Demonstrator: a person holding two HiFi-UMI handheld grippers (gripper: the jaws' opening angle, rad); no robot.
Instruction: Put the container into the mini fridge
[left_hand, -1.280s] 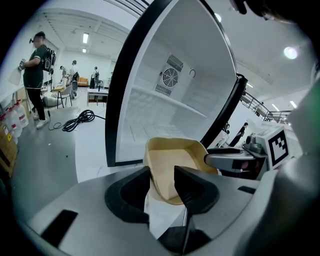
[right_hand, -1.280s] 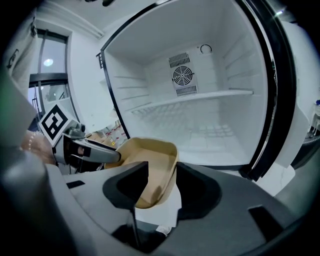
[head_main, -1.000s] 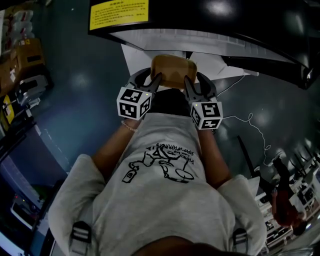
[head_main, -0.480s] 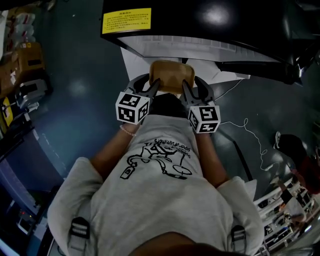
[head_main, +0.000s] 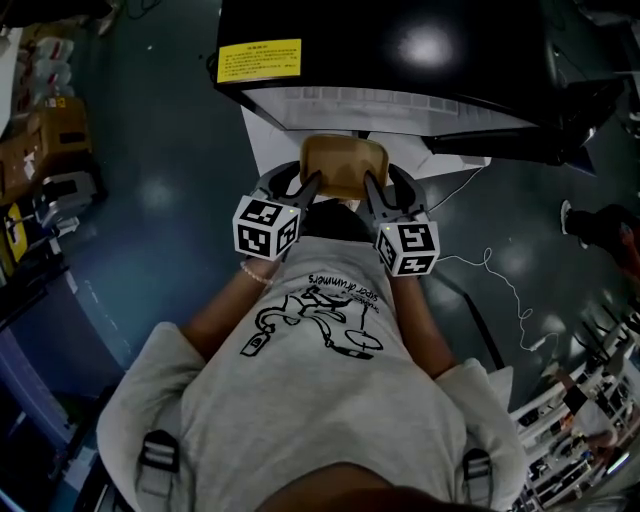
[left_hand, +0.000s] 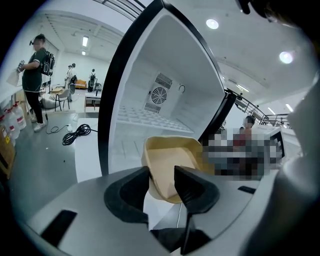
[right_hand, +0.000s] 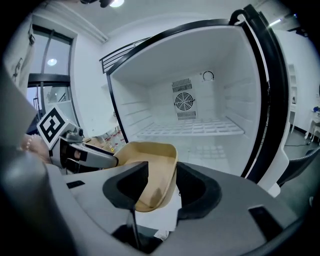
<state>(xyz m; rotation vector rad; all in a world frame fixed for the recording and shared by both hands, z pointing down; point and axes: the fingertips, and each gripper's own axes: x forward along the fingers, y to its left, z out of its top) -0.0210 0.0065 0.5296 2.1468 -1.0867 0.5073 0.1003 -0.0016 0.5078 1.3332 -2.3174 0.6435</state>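
Note:
A tan, open-topped container (head_main: 345, 165) hangs in front of the open mini fridge (head_main: 400, 50), held from both sides. My left gripper (head_main: 308, 187) is shut on its left rim, one jaw outside the wall and one inside (left_hand: 162, 182). On the opposite rim my right gripper (head_main: 371, 187) is shut in the same way (right_hand: 162, 185). The container (left_hand: 172, 162) (right_hand: 150, 167) is empty and tilts slightly. Behind it the fridge's white interior (right_hand: 200, 115) shows a wire shelf and a fan at the back.
The fridge door (head_main: 520, 140) stands open at the right. A white sheet (head_main: 268, 135) lies on the floor under the fridge. A cable (head_main: 500, 270) trails at the right, and cardboard boxes (head_main: 60, 130) sit at the left. A person (left_hand: 35, 65) stands far off.
Both grippers have risen a little with the container between them, still in front of the fridge opening. The grip on each rim looks the same.

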